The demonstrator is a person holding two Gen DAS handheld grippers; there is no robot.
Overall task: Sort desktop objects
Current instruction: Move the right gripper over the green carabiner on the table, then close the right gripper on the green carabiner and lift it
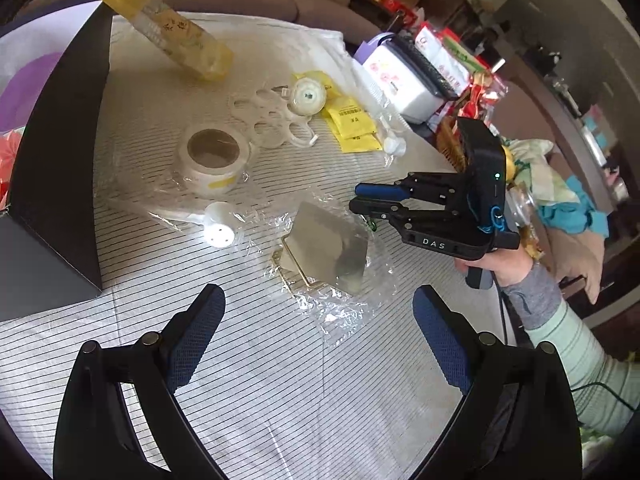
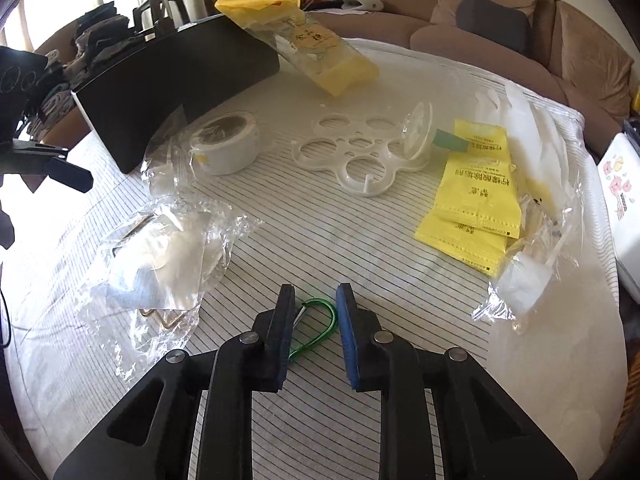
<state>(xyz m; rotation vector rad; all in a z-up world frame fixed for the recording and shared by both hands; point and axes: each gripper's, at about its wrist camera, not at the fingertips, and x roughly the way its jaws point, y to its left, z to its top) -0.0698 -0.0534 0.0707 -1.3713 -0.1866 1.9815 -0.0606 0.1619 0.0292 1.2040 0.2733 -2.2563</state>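
**Hidden or unclear.** The right tool [image 2: 314,292] stands narrow, its pads closed on a green carabiner [image 2: 320,300]. One end of the clip passes behind the black finger, so its gate is only partly seen. From the left wrist view the clip shows only as a green sliver under the tool's tips, which sit low over the cloth.

The left tool [image 1: 319,294] stands wide with nothing between its pads. In the right wrist view only one of its fingers shows, cut off at the frame edge.

Just ahead of the left tool lies a mirror [image 1: 328,248] in crumpled clear wrap. Glare hides its face and only a corner of the gold stand shows. A white perforated cap [image 1: 218,228] ahead and to the left is washed out by light.

The print on the yellow sachets [image 2: 476,188], ahead and right of the right tool, is too small to read. A hand [image 1: 508,268] grips the right tool's handle; the pale green sleeve [image 1: 560,340] runs out of frame.

**Surface.** The bench [image 1: 280,380] is covered by a white cloth with thin dark stripes. Well ahead of both tools are a tape roll [image 1: 212,156], a white ring frame [image 2: 352,152] and a yellow bag [image 1: 176,28] leaning on a black box [image 1: 60,160].

**Room.** A brown sofa [image 2: 500,28] curves behind the bench. Cluttered shelves and packets crowd the side beyond the right tool.
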